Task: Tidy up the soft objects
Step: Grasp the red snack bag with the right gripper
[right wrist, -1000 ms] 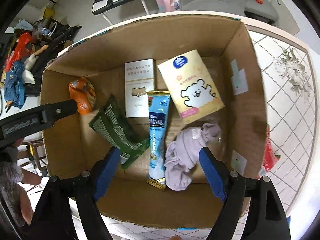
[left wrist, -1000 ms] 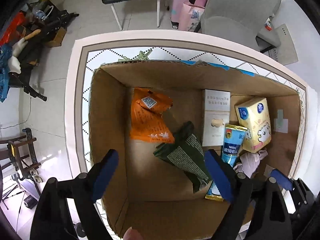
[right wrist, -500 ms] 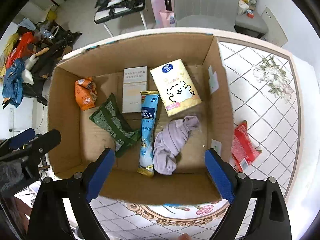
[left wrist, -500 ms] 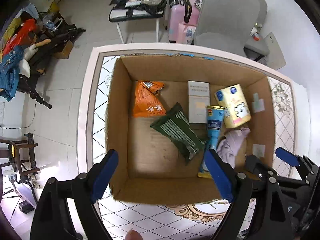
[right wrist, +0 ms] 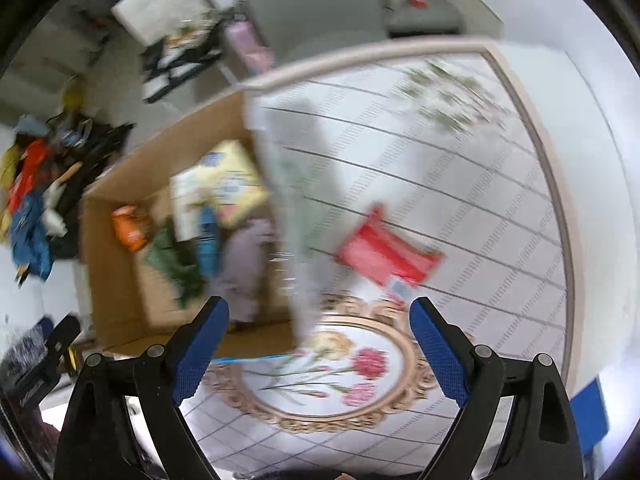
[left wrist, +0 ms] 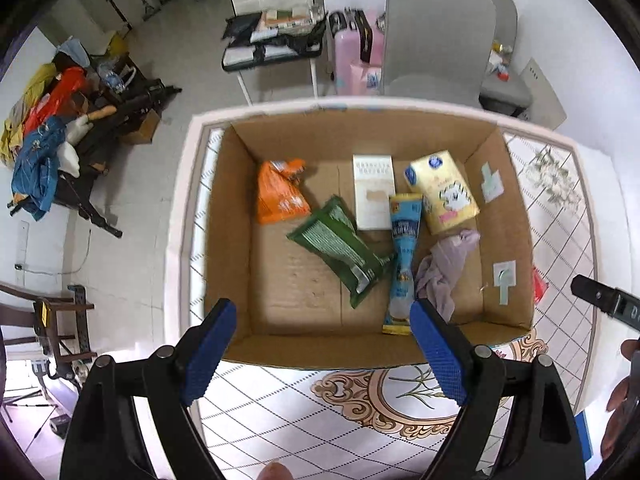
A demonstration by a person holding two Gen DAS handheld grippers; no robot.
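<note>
An open cardboard box (left wrist: 228,216) stands on the patterned table. Inside lie an orange packet (left wrist: 280,194), a green packet (left wrist: 340,244), a white box (left wrist: 373,192), a blue tube packet (left wrist: 404,256), a yellow tissue pack (left wrist: 442,192) and a lilac cloth (left wrist: 444,268). My left gripper (left wrist: 322,356) is open and empty above the box's near wall. My right gripper (right wrist: 320,350) is open and empty over the tablecloth to the right of the box (right wrist: 116,272). A red packet (right wrist: 386,254) lies on the table outside the box, ahead of the right gripper; the right wrist view is blurred.
The table (left wrist: 280,420) has a white diamond-patterned cloth with an ornate oval medallion (right wrist: 320,376) near the front edge. A grey chair (left wrist: 438,40) and a pink suitcase (left wrist: 354,64) stand behind the table. Clutter sits on the floor at the left.
Both grippers have risen and pulled back out of the box. The right gripper has swung to the right, so the red packet now lies ahead of it.
</note>
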